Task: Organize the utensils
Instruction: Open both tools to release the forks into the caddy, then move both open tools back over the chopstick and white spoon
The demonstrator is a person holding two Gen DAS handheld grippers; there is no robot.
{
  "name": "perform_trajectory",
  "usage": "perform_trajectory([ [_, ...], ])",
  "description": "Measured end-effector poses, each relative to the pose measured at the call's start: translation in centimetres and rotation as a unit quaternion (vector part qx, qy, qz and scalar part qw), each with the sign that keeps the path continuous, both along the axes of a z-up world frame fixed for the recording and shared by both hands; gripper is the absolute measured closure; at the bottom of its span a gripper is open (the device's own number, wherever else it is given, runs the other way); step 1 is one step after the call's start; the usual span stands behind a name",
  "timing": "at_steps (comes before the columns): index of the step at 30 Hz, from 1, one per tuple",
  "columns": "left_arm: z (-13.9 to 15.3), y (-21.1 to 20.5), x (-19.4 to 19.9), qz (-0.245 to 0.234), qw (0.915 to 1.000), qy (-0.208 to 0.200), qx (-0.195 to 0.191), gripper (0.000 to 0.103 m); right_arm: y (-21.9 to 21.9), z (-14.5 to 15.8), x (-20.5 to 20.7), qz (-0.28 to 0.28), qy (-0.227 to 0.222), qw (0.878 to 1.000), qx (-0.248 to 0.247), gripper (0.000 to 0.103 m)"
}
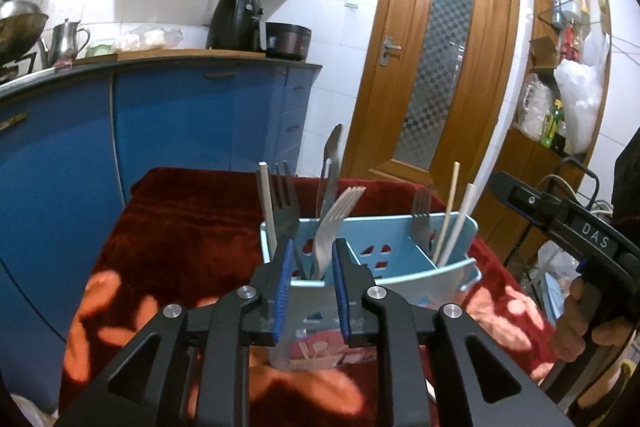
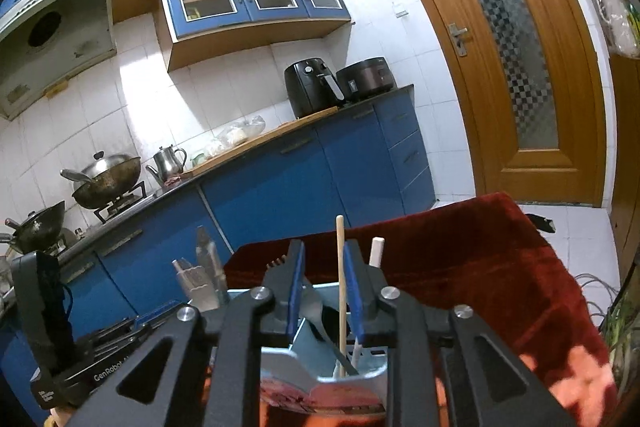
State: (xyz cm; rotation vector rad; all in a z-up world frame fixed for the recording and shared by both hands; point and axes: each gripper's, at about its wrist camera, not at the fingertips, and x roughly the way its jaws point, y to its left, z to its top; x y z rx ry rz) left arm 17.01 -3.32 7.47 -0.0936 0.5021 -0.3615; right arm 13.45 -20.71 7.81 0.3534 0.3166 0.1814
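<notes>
A light blue utensil caddy point(image 1: 400, 239) stands on a red cloth. Its left compartment holds forks point(image 1: 336, 223), a knife point(image 1: 331, 163) and a white chopstick point(image 1: 267, 203). Its right compartment holds a dark fork point(image 1: 421, 215), a wooden chopstick point(image 1: 449, 207) and a white chopstick point(image 1: 460, 223). My left gripper point(image 1: 312, 255) is open just in front of the left compartment, its jaws either side of a silver fork. My right gripper point(image 2: 324, 259) is open over the right compartment point(image 2: 320, 359); the wooden chopstick point(image 2: 341, 287) stands between its jaws, apart from the pads.
The red cloth point(image 1: 192, 227) covers a small table. Blue kitchen cabinets point(image 1: 168, 131) stand behind it on the left, a wooden door point(image 1: 432, 59) behind it, shelves point(image 1: 568, 67) on the right. The right gripper's body point(image 1: 568, 227) shows at the right edge of the left wrist view.
</notes>
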Motion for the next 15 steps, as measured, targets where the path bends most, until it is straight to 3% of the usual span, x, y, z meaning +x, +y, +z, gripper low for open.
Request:
perform_trajectory([
  [15,1.8,-0.3,-4.9,-0.020,0.9995,0.024,0.008,0.083,1.2,2.2,-5.8,0.025,0.026,0.999,-0.006,0.080],
])
